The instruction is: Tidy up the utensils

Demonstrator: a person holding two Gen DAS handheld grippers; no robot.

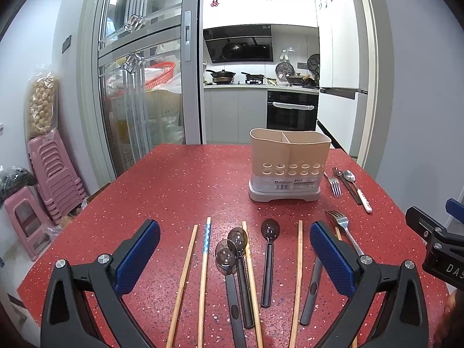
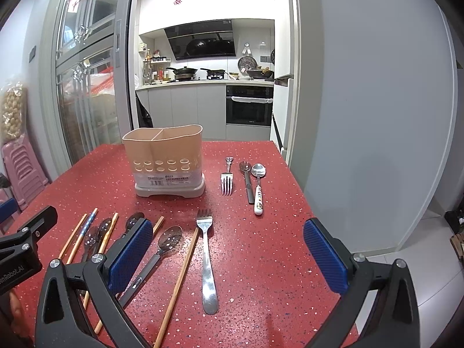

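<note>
A beige two-compartment utensil holder (image 1: 288, 163) (image 2: 166, 161) stands empty on the red table (image 1: 174, 185). Near the front edge lie several wooden chopsticks (image 1: 185, 278), dark plastic spoons (image 1: 268, 258) (image 2: 168, 242) and a steel fork (image 2: 207, 258) (image 1: 339, 223). Right of the holder rest a small fork (image 2: 227, 178), a dark spoon (image 2: 246, 179) and a white-handled spoon (image 2: 258, 187). My left gripper (image 1: 235, 256) hovers open above the chopsticks and spoons. My right gripper (image 2: 227, 256) hovers open over the steel fork. Neither holds anything.
Stacked pink stools (image 1: 49, 174) stand left of the table beside a glass sliding door (image 1: 139, 92). Behind the table a doorway opens onto a kitchen with an oven (image 1: 291, 110). A grey wall (image 2: 377, 116) runs close along the table's right edge.
</note>
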